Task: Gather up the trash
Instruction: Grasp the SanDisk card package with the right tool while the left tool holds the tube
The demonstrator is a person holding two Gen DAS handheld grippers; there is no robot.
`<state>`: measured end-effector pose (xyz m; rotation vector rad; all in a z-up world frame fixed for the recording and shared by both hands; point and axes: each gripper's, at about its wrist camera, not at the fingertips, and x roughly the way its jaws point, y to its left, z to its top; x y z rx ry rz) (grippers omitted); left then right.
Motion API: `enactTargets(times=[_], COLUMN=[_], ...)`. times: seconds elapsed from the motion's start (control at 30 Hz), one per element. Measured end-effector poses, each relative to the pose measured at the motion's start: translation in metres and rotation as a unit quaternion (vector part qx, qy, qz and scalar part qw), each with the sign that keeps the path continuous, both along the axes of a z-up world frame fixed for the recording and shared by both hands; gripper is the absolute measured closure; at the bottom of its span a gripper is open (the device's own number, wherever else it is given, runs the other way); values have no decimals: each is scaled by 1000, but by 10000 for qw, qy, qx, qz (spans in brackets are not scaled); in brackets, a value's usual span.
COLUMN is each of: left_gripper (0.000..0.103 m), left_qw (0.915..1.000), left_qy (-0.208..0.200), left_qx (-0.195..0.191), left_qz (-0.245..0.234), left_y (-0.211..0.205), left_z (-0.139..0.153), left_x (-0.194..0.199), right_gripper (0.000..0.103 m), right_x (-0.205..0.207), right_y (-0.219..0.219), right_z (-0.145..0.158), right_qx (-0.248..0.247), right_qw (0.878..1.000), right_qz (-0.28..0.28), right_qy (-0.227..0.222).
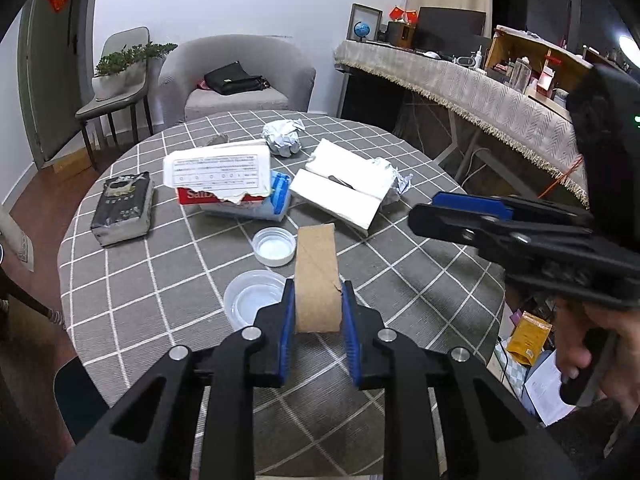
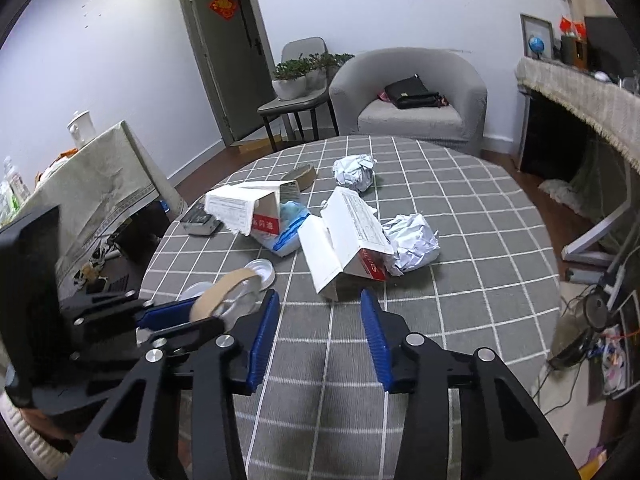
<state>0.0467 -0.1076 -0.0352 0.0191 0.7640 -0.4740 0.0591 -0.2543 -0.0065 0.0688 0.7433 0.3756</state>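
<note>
My left gripper [image 1: 318, 286] is shut on a brown cardboard tape ring [image 1: 316, 276], held just above the grey checked tablecloth [image 1: 420, 280]. In the right wrist view the same ring [image 2: 218, 294] sits in the left gripper [image 2: 176, 320] at the lower left. My right gripper [image 2: 320, 296] stands open with nothing between its pads. A torn white carton [image 2: 348, 240] lies just beyond its tips. Two crumpled paper balls [image 2: 354, 172] [image 2: 412, 242], a second torn carton [image 1: 218, 174] and a blue plastic pack [image 1: 280, 192] lie mid-table.
A white lid [image 1: 275, 246] and a clear lid [image 1: 252, 300] lie near the ring. A black packet [image 1: 122, 210] rests at the table's left. Behind the table stand a grey armchair [image 2: 412, 92] with a black bag and a chair with plants [image 2: 296, 76]. A cloth-covered counter [image 1: 460, 80] runs along the right.
</note>
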Motion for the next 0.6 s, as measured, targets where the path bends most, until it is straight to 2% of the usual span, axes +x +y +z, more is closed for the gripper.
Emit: enactTargets(times=[0.13,0.33,0.5,0.6], left_gripper=[79,79,79,79], left_qw=[9999,9995,9992,9990], left_qy=[15,50,49,66], left_qx=[-88,-222,-276,-279], left_qz=[64,211,274,330], left_y=[10,32,49,57], left_z=[2,4,6,7], left_x=[-2,-2,-5,-6], right_gripper=[62,68,70,80], right_x=[12,32,43,54], right_y=[1,7,16,23], right_z=[-5,-12,-10,-13], right_qx=[50,78,-36,-153], right_qw=[9999,9995,9994,9992], right_qz=[-124,-289,-345,-349], right_qy=[49,143,-31,-81])
